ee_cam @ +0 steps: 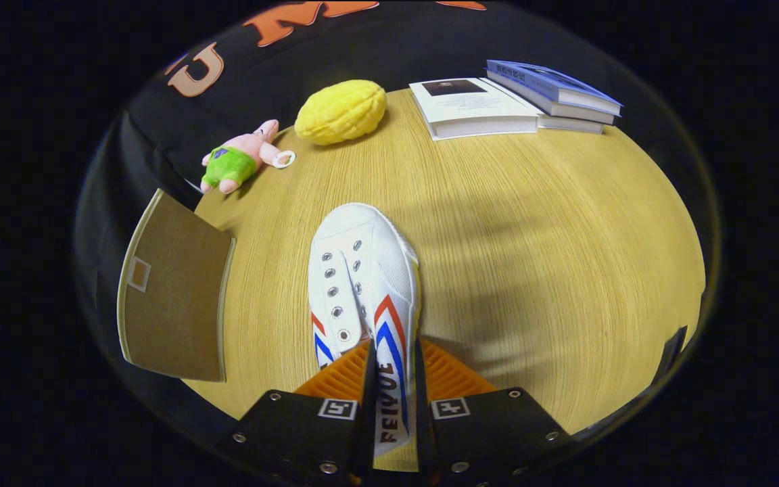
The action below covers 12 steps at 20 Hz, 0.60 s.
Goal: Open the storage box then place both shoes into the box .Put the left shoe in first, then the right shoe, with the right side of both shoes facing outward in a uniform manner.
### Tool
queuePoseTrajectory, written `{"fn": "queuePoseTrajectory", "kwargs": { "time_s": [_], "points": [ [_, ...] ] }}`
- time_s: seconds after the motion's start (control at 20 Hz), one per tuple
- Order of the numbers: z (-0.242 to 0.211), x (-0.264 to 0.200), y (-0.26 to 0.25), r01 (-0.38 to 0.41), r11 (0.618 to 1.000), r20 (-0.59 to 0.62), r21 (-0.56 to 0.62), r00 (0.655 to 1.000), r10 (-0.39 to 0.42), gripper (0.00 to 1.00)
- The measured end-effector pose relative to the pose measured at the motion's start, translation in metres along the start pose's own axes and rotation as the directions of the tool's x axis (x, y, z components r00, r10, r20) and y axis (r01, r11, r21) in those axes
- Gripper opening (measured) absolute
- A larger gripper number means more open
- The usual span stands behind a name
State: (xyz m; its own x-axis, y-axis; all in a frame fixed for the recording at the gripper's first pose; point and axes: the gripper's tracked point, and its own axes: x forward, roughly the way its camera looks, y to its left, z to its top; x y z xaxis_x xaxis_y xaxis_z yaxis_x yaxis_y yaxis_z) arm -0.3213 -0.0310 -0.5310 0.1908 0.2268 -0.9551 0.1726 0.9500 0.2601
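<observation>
A white canvas shoe (362,284) with red and blue stripes points away from me over the wooden table (531,257). My gripper (393,379) is shut on the shoe's side wall near the heel, one finger inside the opening and one outside. The shoe looks lifted, with its shadow on the table to its right. The brown storage box (173,297) stands left of the shoe at the table's edge, its flat brown lid face toward me; whether the box is open I cannot tell.
At the far left lies a pink and green plush toy (237,162), with a yellow bumpy plush (341,111) beside it. A stack of books (511,101) sits at the far right.
</observation>
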Motion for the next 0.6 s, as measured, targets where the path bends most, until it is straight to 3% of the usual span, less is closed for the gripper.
{"fn": "queuePoseTrajectory", "kwargs": {
  "time_s": [0.1,0.2,0.6],
  "points": [
    [-0.001,-0.004,0.008,-0.033,0.995,-0.02,0.097,0.999,0.035,0.15],
    [-0.002,-0.011,0.018,-0.057,0.991,-0.026,0.125,0.998,0.061,0.12],
    [0.037,-0.066,0.105,-0.166,0.982,0.038,0.088,0.986,0.163,0.1]
  ]
}}
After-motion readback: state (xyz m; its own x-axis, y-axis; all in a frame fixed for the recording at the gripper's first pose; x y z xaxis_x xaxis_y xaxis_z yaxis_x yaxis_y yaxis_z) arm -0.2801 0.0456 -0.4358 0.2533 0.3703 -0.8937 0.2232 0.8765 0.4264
